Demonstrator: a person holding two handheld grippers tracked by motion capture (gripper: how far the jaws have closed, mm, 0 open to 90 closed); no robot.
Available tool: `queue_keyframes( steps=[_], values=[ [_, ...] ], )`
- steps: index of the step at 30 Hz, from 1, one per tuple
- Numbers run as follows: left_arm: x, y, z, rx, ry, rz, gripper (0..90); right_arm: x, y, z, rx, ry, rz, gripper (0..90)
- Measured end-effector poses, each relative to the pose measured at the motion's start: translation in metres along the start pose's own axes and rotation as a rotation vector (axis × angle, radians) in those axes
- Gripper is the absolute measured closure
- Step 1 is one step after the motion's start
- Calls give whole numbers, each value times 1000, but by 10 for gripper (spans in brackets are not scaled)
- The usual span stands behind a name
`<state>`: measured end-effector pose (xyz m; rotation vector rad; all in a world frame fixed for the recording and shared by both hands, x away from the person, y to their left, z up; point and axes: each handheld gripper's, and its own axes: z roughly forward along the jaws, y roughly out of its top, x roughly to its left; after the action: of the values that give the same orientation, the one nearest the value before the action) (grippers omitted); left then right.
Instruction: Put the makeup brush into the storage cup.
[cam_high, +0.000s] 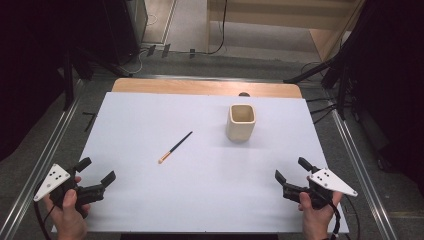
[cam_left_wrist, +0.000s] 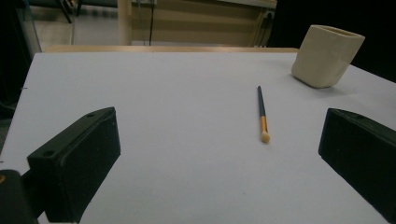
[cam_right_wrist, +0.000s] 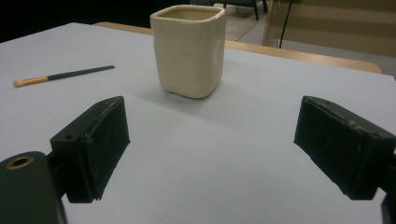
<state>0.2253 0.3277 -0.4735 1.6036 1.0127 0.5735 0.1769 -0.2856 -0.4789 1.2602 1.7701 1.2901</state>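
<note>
Both the left gripper and right gripper sit wide open and empty near the table's front corners, brush mid-table left of the cup, whose hollow inside you really only get from overhead.

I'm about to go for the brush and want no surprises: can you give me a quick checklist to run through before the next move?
1. Left gripper jaws open, nothing between them: ok.
2. Right gripper jaws open, nothing between them: ok.
3. Brush lying flat on the white table, apart from everything: ok.
4. Cup upright, well apart from the brush: ok.
5. Path from the left gripper to the brush free of things: ok.
6. Cup is empty inside: cannot tell fully; the high view shows nothing in it.
</note>
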Motion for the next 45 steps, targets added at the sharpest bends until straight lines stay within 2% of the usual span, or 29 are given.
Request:
queue_keyframes(
  steps=[6, 9, 14, 16, 17, 20, 21, 22, 23, 28, 31, 32, 36, 45],
  values=[
    [-3, 1, 3, 3, -9, 15, 0, -1, -1, -1, -1, -1, 7, 109],
    [-1, 1, 5, 7, -12, -4, 0, -1, 0, -2, -15, 20, 23, 113],
    [-4, 3, 8, 0, -16, -17, 0, 0, 0, -2, -12, 18, 16, 113],
    [-9, 8, 11, 21, 27, 43, 0, 2, 0, -1, -8, 22, 11, 113],
    [-9, 8, 11, 21, 27, 43, 0, 2, 0, -1, -6, 21, 12, 113],
    [-13, 14, 18, 21, -28, 14, 0, 3, 0, -1, -8, 25, 6, 113],
    [-13, 14, 18, 21, -28, 14, 0, 3, 0, -1, -8, 27, 6, 114],
    [-15, 17, 23, 24, -68, -1, 0, 3, 0, -1, -7, 27, 7, 117],
    [-16, 18, 25, 37, -75, 4, 0, 3, 0, -1, -6, 28, 6, 119],
    [-22, 22, 36, 58, -85, 5, 0, 5, 0, -1, -5, 31, 8, 125],
    [-25, 26, 43, 65, -84, -12, 0, 5, 0, -1, -4, 30, 1, 130],
    [-26, 28, 48, 68, -104, -17, 0, 5, 0, -1, -2, 29, 0, 131],
    [-30, 32, 56, 75, -132, -6, 0, 6, 0, -1, -2, 27, 3, 133],
    [-37, 40, 71, 115, -152, 3, 0, 7, 0, -1, 1, 33, -3, 135]
  ],
)
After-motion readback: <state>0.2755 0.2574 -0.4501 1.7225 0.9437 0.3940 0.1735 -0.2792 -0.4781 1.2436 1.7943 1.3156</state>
